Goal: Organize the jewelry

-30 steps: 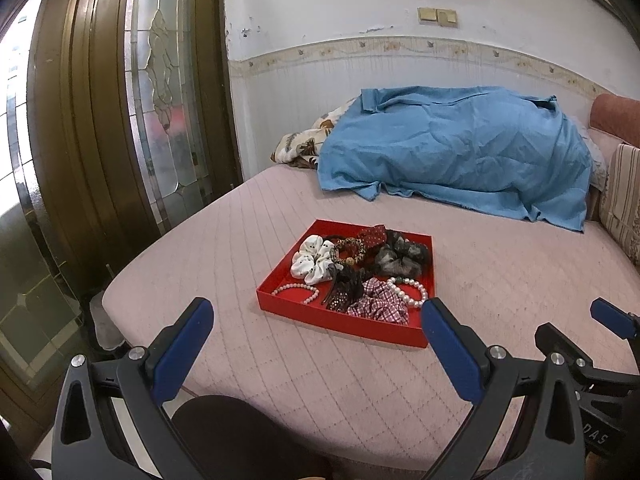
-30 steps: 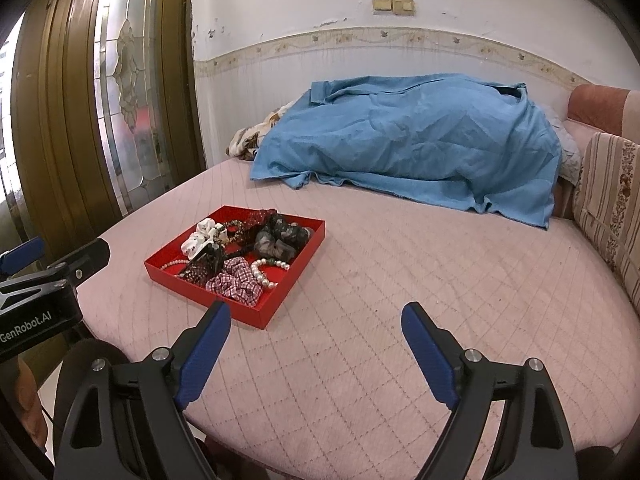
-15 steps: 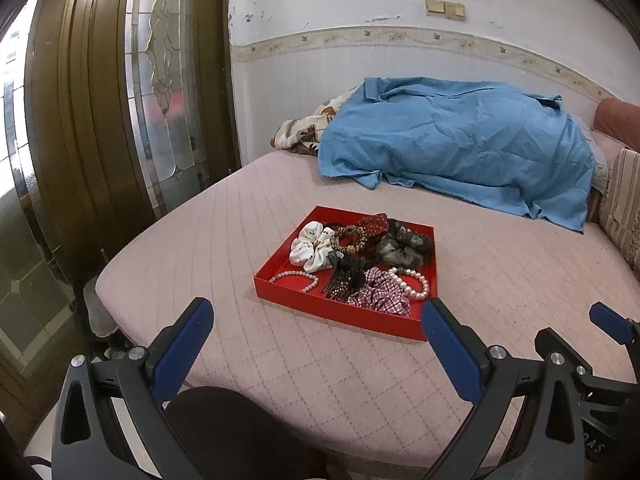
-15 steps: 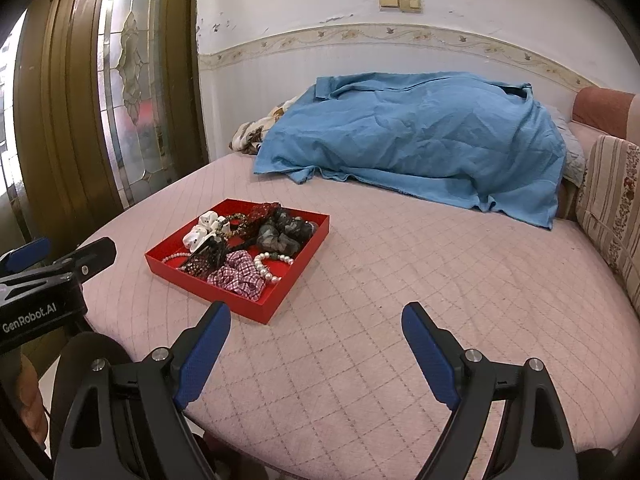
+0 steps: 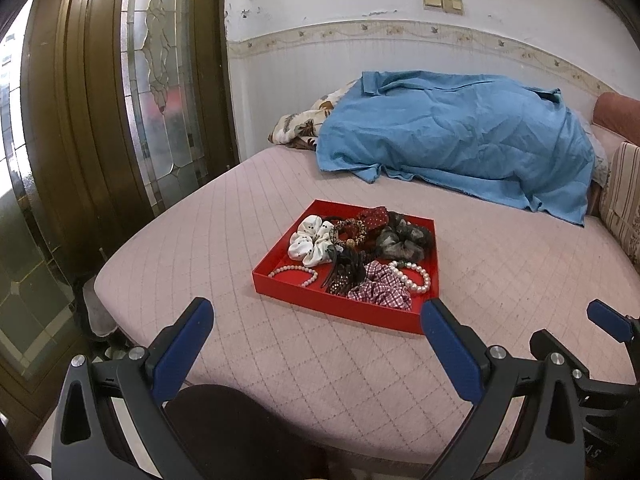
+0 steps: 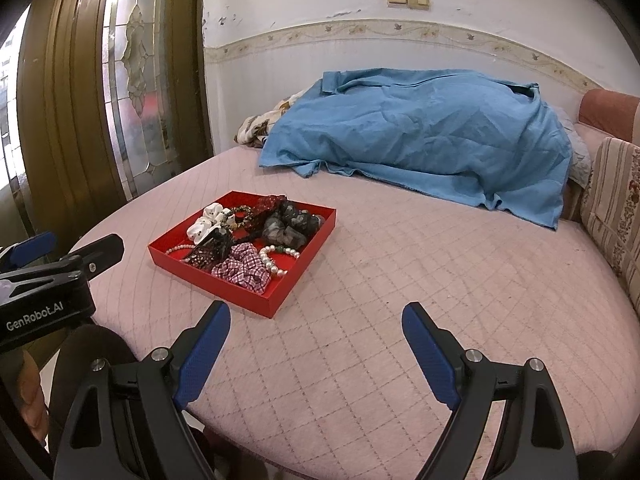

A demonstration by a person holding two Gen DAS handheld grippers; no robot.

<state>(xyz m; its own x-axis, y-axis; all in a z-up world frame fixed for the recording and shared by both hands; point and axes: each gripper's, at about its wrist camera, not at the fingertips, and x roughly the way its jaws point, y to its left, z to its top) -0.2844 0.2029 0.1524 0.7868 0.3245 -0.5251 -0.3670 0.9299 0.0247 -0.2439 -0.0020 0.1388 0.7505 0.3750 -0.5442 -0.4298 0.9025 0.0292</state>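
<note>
Red tray [image 5: 344, 307] of scrunchies and bead bracelets is set on bed [image 5: 320, 368]; left claw [image 5: 316, 322] and right claw [image 6: 316, 328] are held apart, empty

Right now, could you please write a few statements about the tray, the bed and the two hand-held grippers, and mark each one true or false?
1. The red tray rests on the pink quilted bed. True.
2. The white scrunchie lies on the bed outside the tray. False: it is inside the tray, at its far left.
3. The left hand-held gripper is open and holds nothing. True.
4. The right hand-held gripper is shut on the pearl bracelet. False: it is open and empty, and the bracelet lies in the tray.
5. A blue sheet is heaped at the far side of the bed. True.
</note>
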